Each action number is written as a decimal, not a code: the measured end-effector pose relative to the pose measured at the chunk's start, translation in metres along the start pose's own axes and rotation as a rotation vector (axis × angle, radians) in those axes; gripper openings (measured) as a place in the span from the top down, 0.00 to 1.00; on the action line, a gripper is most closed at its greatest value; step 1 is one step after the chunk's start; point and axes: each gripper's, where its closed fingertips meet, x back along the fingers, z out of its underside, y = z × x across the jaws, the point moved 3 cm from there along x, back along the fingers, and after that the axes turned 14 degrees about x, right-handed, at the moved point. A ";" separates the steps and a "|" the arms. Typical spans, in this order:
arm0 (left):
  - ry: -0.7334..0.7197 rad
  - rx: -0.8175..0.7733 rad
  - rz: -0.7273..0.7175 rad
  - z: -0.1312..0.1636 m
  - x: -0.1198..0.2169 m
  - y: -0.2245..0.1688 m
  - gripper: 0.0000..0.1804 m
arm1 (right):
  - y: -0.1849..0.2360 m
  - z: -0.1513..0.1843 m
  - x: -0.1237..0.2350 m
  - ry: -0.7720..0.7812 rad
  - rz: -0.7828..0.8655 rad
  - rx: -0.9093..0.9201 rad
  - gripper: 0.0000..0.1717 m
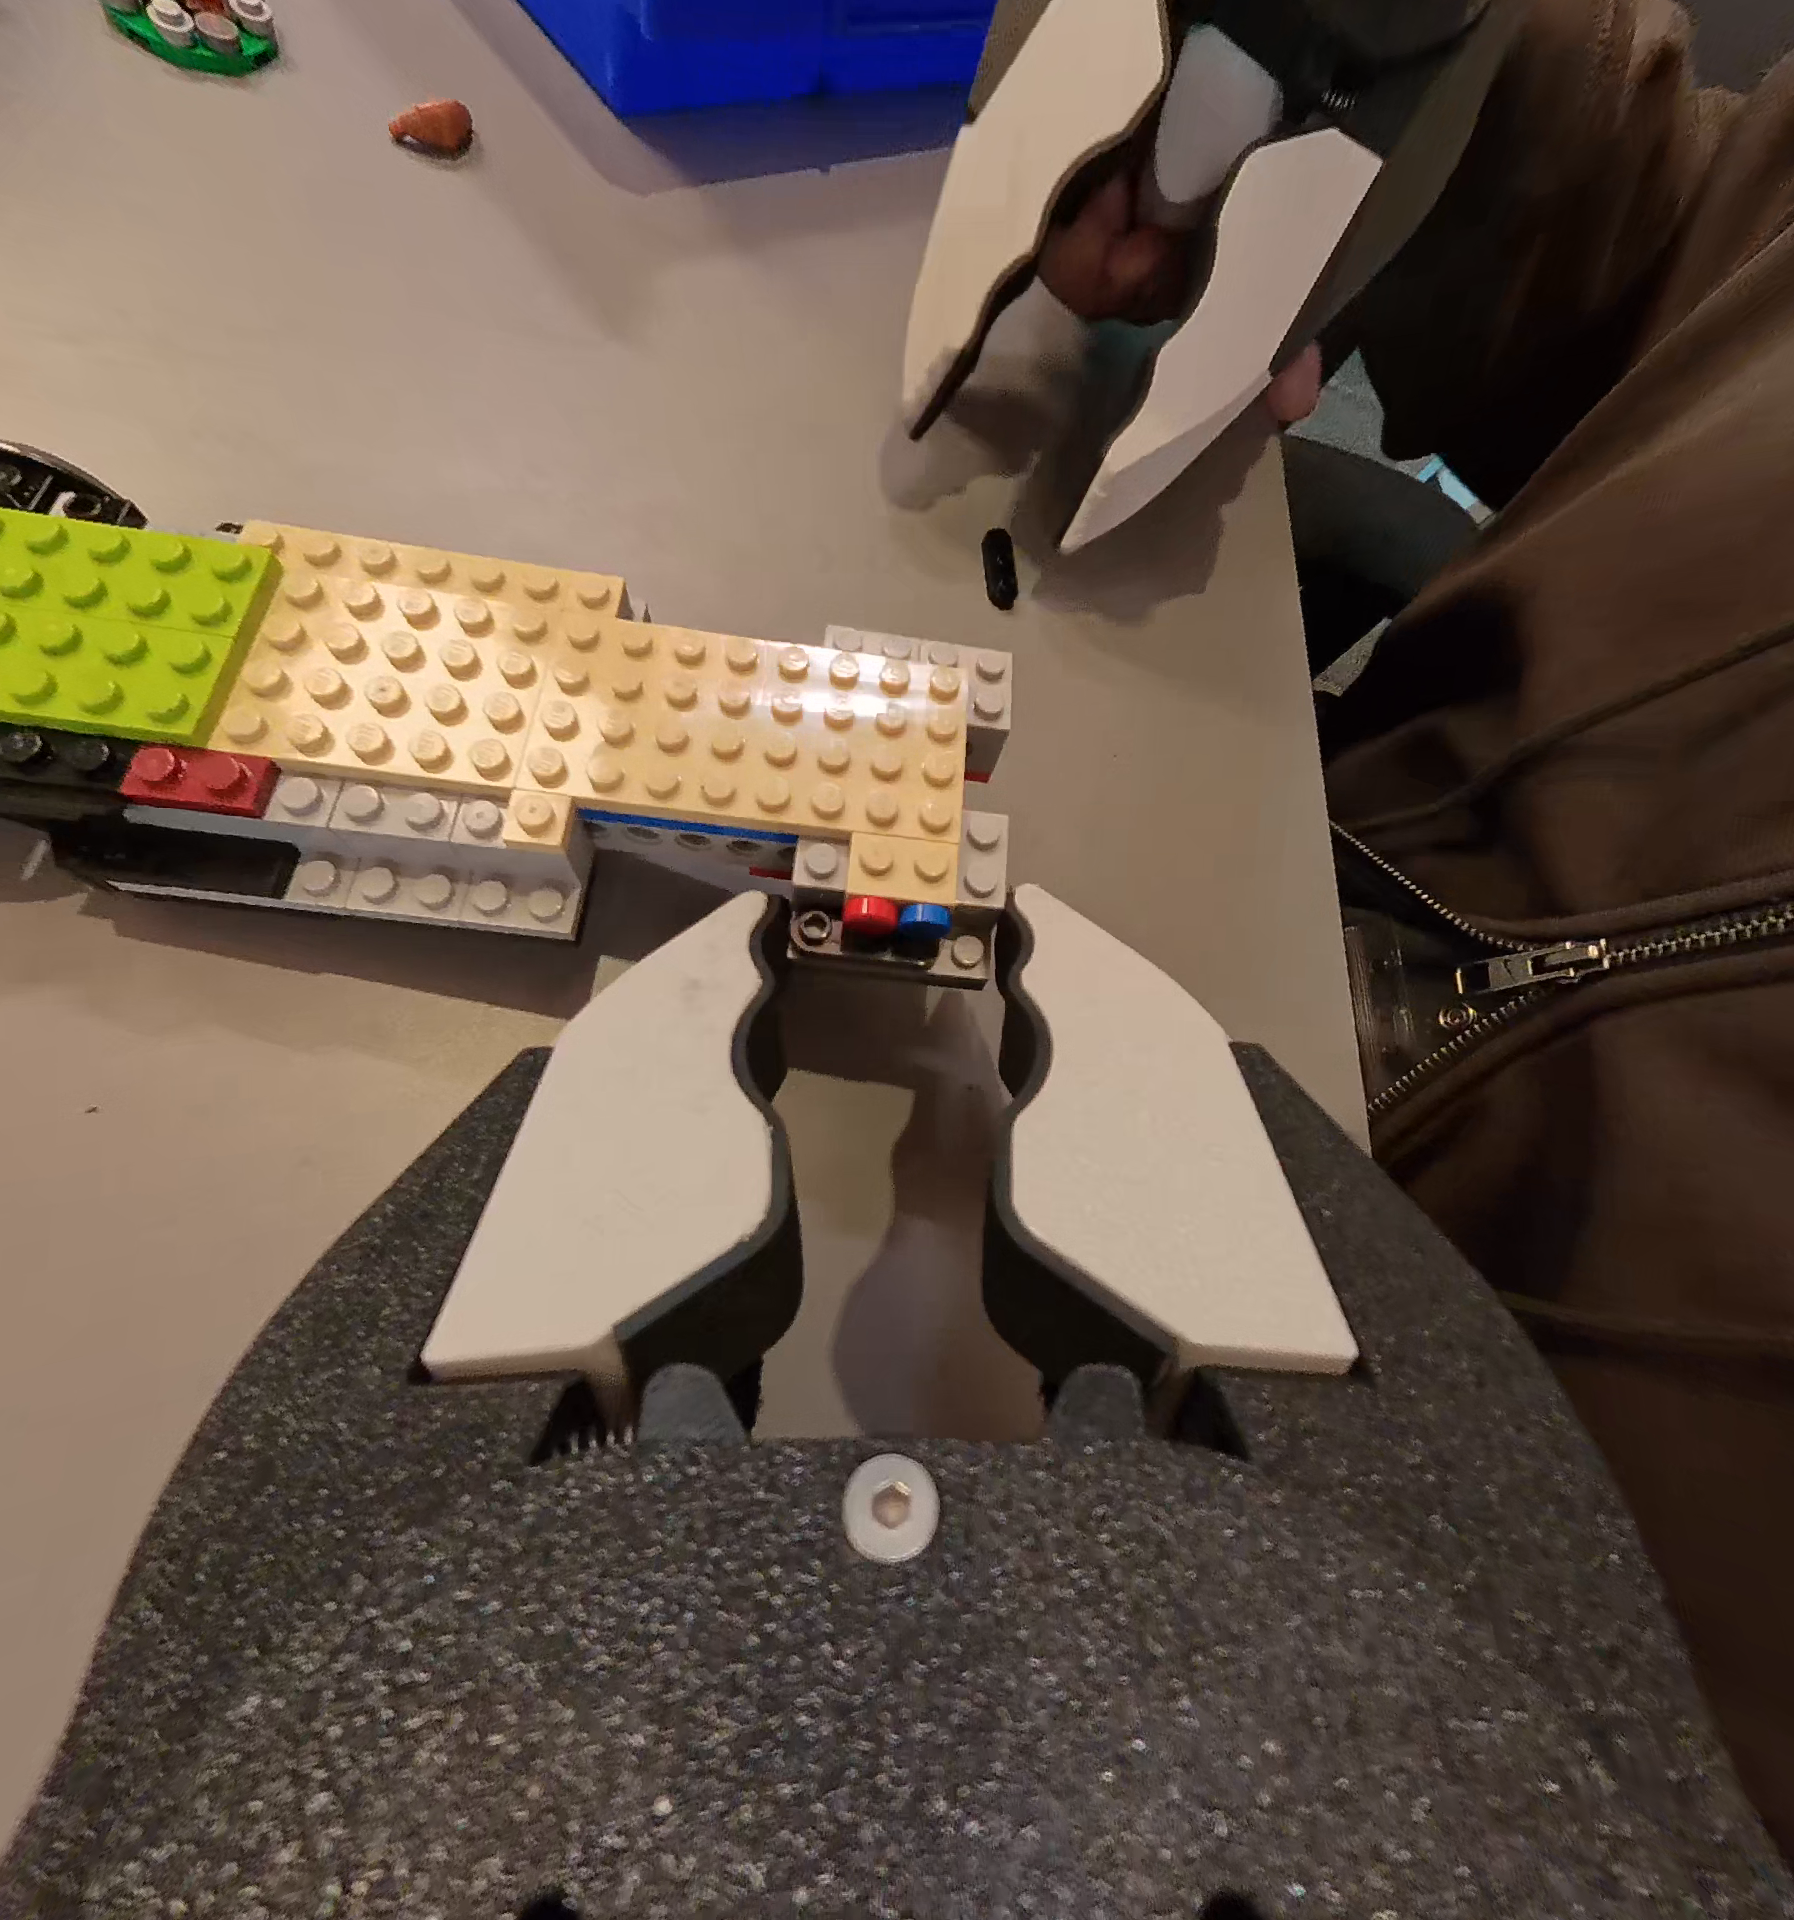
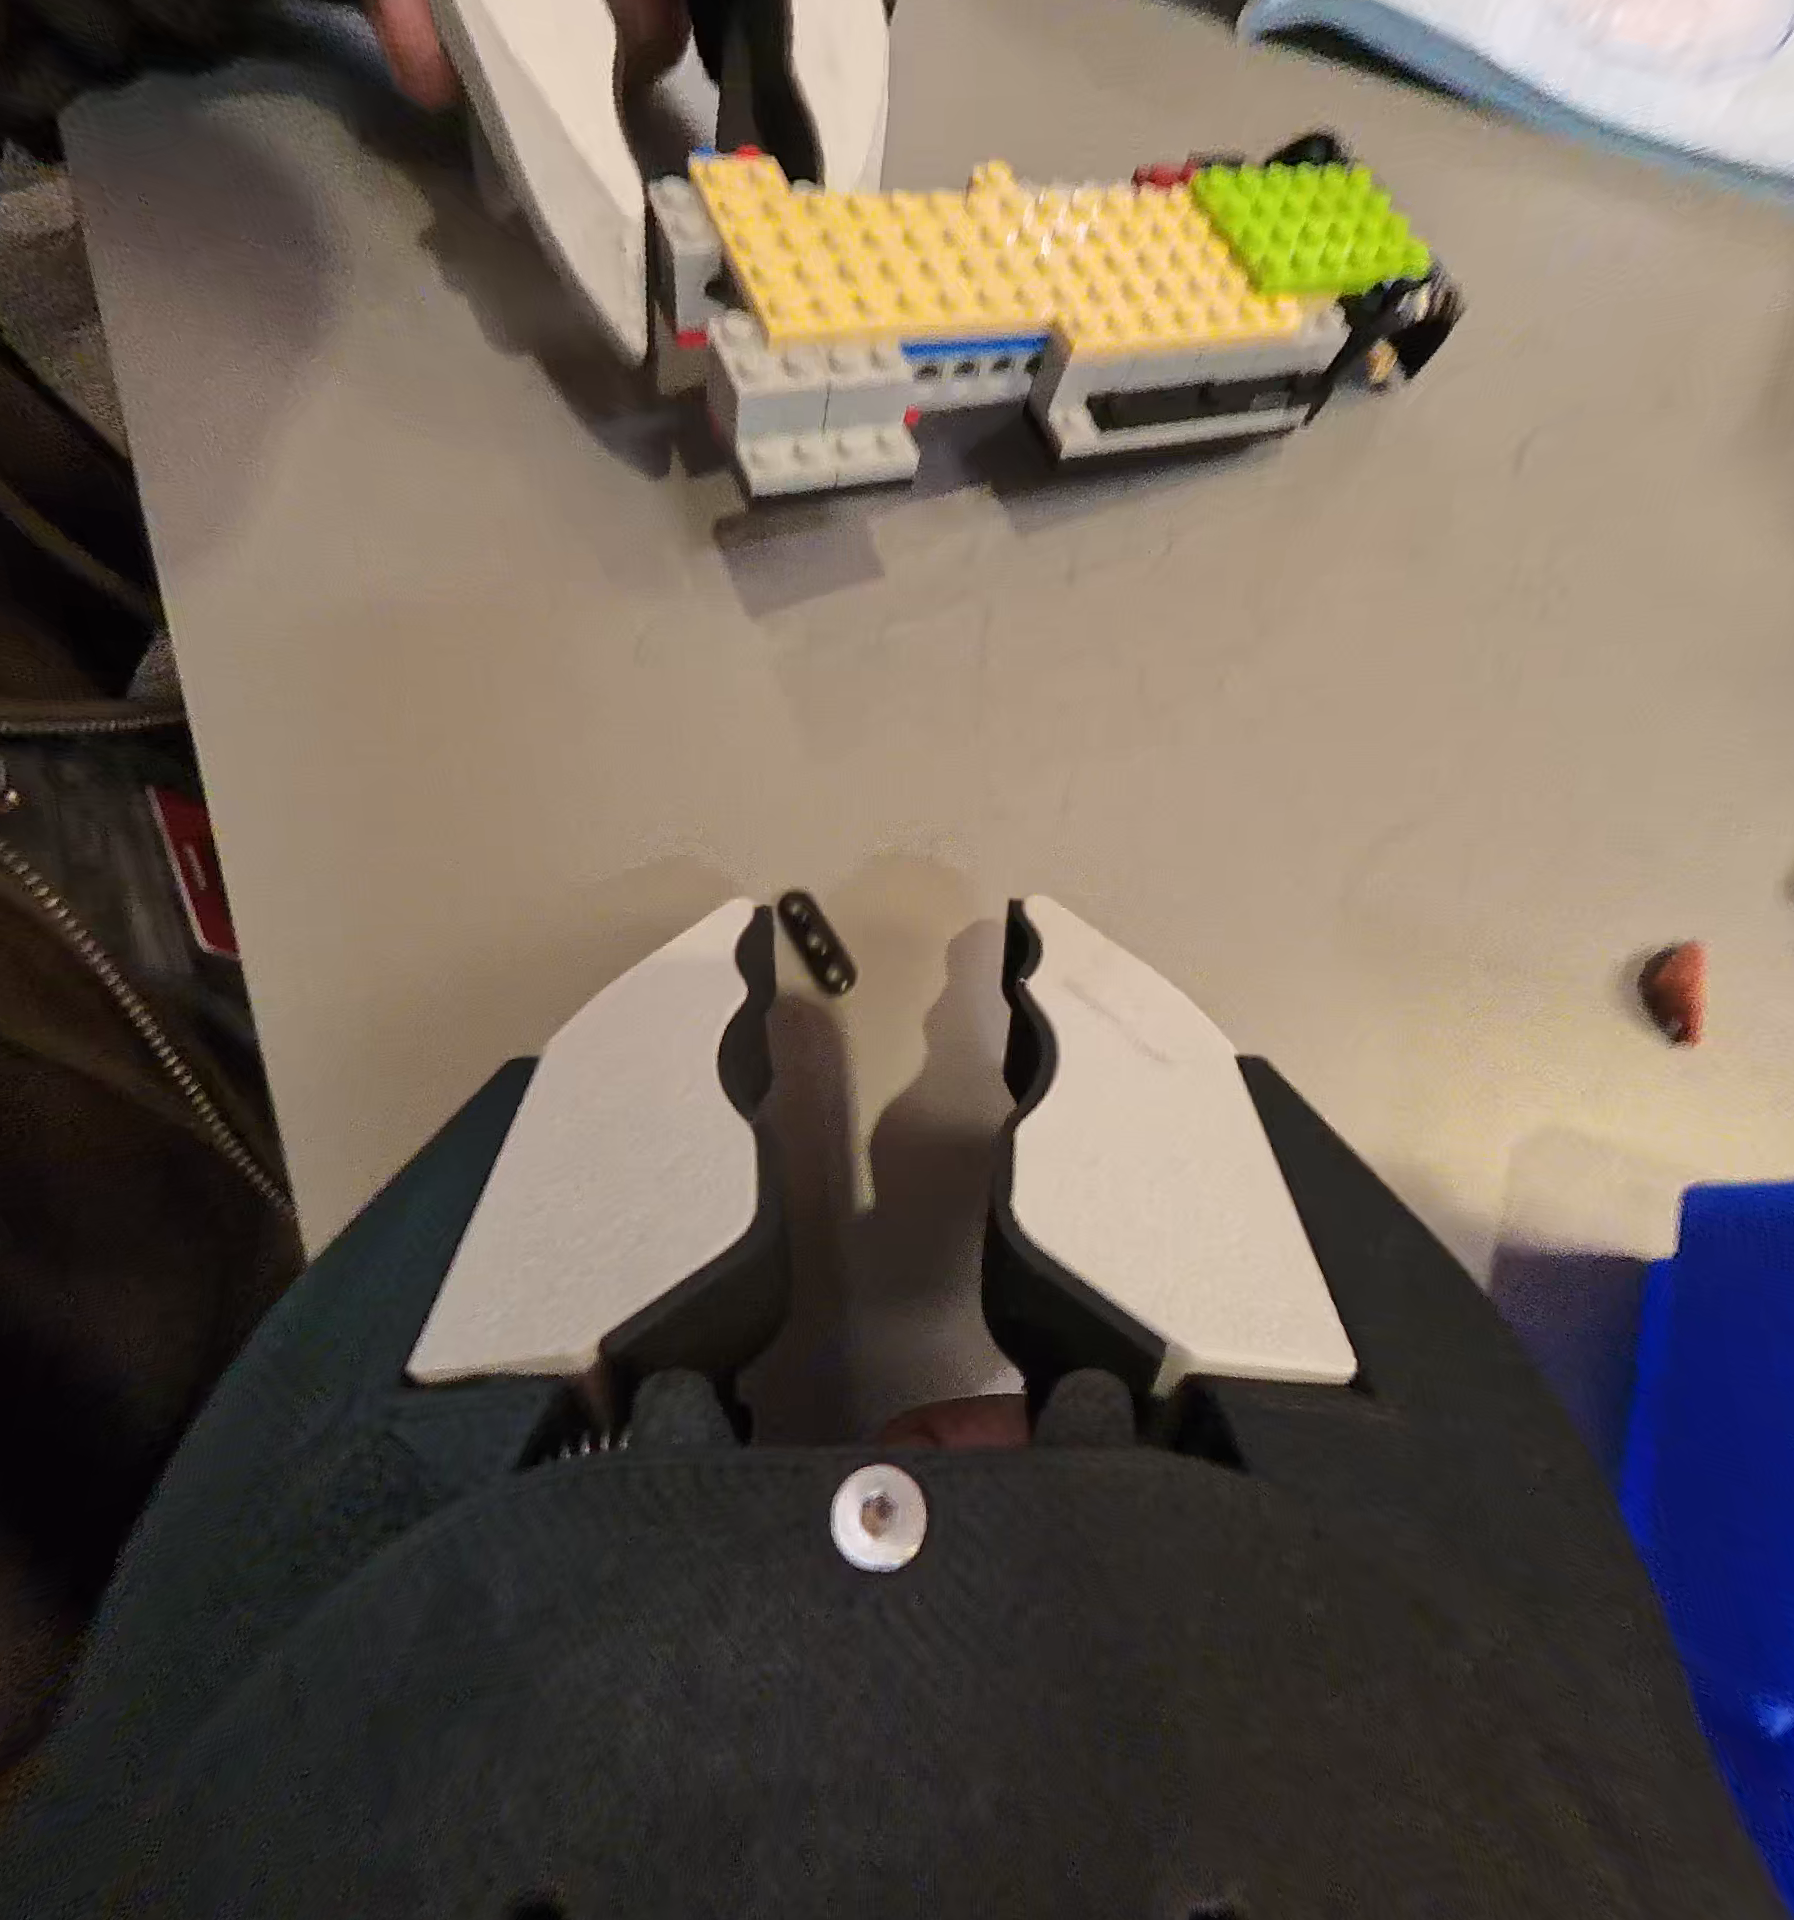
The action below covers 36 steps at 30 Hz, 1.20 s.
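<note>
Left gripper (image 1: 888, 940) clamps the brick model's (image 1: 602, 707) near end; right gripper (image 2: 888, 951) hangs open over the counter (image 2: 1080, 675), black piece (image 2: 818, 942) at its ten o'clock fingertip

Grey table (image 2: 1288, 727), brick model (image 1: 560, 707) atop.

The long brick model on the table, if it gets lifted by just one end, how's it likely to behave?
The brick model looks stiff: tan plates overlap across its top. Lifted from the grey end between the left gripper's jaws, it would probably sag or pivot, being long with most of its bulk beyond that end. Stud joints might pop apart. It sits flat, so rolling seems unlikely.
</note>
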 end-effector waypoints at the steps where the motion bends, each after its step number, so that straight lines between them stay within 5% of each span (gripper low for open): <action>1: 0.004 -0.002 -0.002 0.000 0.000 0.000 0.79 | 0.004 0.005 0.000 0.024 -0.014 -0.007 0.76; 15: 0.005 -0.017 0.003 0.001 0.000 -0.002 0.79 | 0.009 0.004 -0.010 0.174 -0.062 0.063 0.96; 21: -0.012 -0.012 0.019 0.000 0.003 -0.002 0.79 | -0.060 0.001 0.066 0.107 0.394 -0.057 0.96; 27: -0.019 -0.010 0.029 0.000 0.004 -0.003 0.79 | -0.112 0.049 0.139 0.319 0.740 -0.197 0.91; 32: -0.043 0.008 0.047 -0.003 0.007 -0.002 0.79 | -0.101 0.028 0.120 0.273 0.711 -0.079 0.86; 36: -0.063 0.024 0.064 -0.005 0.010 -0.001 0.79 | -0.071 -0.007 0.072 0.146 0.553 0.085 0.85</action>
